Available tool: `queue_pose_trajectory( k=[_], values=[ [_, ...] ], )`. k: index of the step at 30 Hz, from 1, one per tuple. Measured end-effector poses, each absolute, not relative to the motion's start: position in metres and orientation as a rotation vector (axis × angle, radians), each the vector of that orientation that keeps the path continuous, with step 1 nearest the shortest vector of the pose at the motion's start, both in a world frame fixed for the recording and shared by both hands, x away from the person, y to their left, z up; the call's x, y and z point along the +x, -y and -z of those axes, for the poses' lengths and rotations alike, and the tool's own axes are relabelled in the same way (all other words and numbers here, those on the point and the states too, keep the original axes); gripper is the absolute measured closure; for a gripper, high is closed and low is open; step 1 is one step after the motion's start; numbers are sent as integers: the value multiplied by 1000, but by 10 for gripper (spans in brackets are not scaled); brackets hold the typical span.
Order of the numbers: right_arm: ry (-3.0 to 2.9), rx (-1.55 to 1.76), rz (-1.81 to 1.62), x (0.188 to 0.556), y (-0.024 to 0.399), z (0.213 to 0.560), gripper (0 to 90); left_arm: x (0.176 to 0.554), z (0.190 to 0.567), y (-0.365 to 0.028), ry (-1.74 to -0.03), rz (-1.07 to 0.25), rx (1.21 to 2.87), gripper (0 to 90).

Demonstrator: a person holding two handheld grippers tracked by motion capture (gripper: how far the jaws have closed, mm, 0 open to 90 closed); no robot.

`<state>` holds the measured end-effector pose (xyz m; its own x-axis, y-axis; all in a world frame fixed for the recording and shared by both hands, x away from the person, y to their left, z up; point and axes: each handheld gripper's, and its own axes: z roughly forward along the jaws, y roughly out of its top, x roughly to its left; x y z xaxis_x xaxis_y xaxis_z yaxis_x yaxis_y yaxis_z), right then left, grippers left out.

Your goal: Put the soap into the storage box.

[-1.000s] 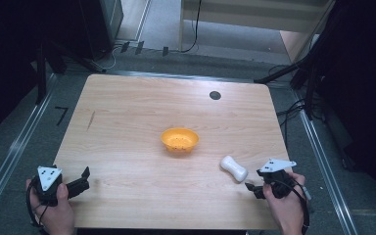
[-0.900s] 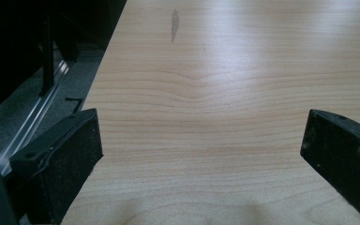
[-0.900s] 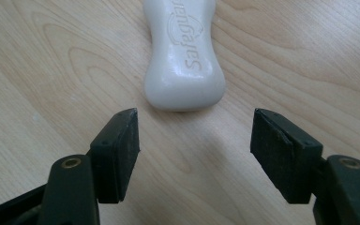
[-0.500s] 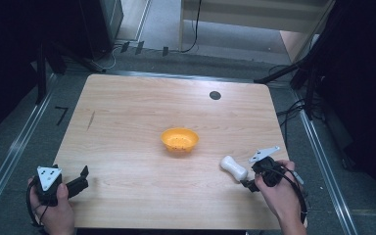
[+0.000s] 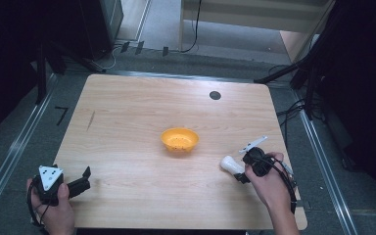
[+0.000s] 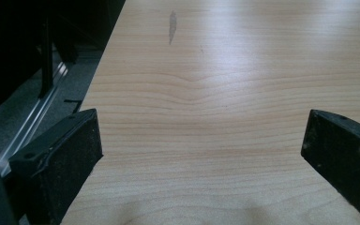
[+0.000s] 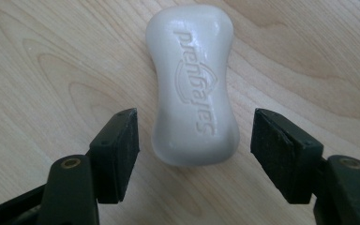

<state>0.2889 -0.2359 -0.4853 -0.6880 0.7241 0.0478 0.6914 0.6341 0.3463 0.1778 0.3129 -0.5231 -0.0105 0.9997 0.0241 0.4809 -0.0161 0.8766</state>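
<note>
Item, wooden table (image 5: 127, 127): bears an orange bowl (image 5: 179, 139) at the centre of the high view, seemingly empty, and a white soap bar (image 7: 194, 84) lying flat at lower right of that view, not yet lifted, so any pick-up or placing appears still to do. Item, right gripper (image 7: 194, 154): jaws wide, one either side of the bar's near end, neither touching it. Item, left gripper (image 6: 201, 145): jaws wide over bare wood, lower left of the high view.
</note>
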Motion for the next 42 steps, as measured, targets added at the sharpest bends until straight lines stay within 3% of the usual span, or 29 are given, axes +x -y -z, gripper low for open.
queue_pose_trajectory(
  k=[15, 25, 42],
  values=[
    [-2787, 1230, -468, 307, 222, 493, 380, 179, 523, -313, -1573, -946, 1597, 0],
    [-2815, 1240, -407, 314, 215, 502, 469, 180, 523, -313, -1574, -936, 1605, 0],
    [-2808, 1124, -442, 308, 215, 510, 474, 181, 523, -311, -1572, -941, 1627, 0]
  ],
)
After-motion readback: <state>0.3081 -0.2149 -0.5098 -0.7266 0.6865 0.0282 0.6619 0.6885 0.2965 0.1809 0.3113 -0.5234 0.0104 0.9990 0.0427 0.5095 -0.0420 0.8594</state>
